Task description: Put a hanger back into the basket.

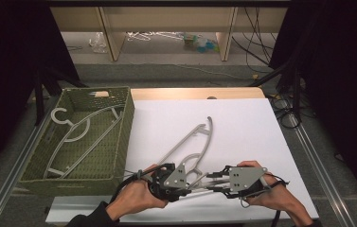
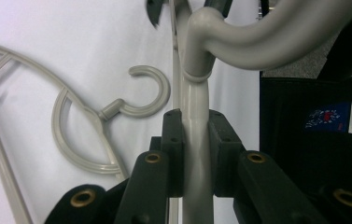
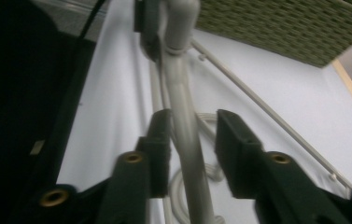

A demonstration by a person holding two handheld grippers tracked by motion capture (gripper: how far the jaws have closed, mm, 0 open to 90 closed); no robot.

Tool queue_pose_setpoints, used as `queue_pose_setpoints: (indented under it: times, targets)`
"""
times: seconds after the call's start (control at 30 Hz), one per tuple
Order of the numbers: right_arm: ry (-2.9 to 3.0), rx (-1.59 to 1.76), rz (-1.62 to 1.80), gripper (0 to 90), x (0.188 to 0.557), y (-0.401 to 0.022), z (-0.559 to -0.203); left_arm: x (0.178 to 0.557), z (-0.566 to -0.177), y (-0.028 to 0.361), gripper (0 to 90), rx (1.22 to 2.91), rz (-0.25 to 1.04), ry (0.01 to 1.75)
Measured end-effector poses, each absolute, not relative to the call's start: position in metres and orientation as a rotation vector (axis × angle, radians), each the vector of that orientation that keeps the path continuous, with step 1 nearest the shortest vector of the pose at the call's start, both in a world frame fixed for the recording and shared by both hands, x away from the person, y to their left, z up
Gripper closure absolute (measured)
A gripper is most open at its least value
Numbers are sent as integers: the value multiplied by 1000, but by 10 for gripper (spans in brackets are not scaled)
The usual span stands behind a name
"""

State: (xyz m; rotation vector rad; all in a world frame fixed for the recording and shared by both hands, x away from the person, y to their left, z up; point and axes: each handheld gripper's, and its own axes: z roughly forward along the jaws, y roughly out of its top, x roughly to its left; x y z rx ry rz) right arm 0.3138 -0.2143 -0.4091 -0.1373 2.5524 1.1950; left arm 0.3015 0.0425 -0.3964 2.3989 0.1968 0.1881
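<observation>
Black two-jaw left gripper [image 1: 192,182] and right gripper [image 1: 214,182], grey three-cornered top plates, brass-ringed screw holes, black trailing cables, dark sleeve [image 1: 88,218]

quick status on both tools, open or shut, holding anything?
Left tool: shut on the grey hanger.
Right tool: open, jaws either side of the hanger's bar with a gap showing, not clamped.

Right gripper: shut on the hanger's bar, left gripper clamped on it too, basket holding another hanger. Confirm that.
Not quite. The right gripper is open, its jaws standing apart around the hanger's bar, per the right gripper view. The left gripper is clamped on it, and the basket holds another hanger.
</observation>
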Motion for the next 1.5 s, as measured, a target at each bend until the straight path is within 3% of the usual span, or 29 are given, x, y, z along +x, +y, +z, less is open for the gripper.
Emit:
queue_pose_setpoints:
  times: [0.07,0.33,0.63,1.03,1.5]
  targets:
    - [2537,-30,1220,482,314,-215,-407,302,-394,44,788,2387,177,238]
    - [2413,267,1373,347,314,-222,-394,312,-383,60,788,2344,163,379]
    - [2312,504,1529,280,312,-236,-391,323,-361,85,788,2271,188,491]
    - [2311,598,1505,262,307,-242,-404,334,-317,121,788,2109,198,574]
    - [2301,609,1513,242,304,-242,-408,355,-269,189,788,2006,379,711]
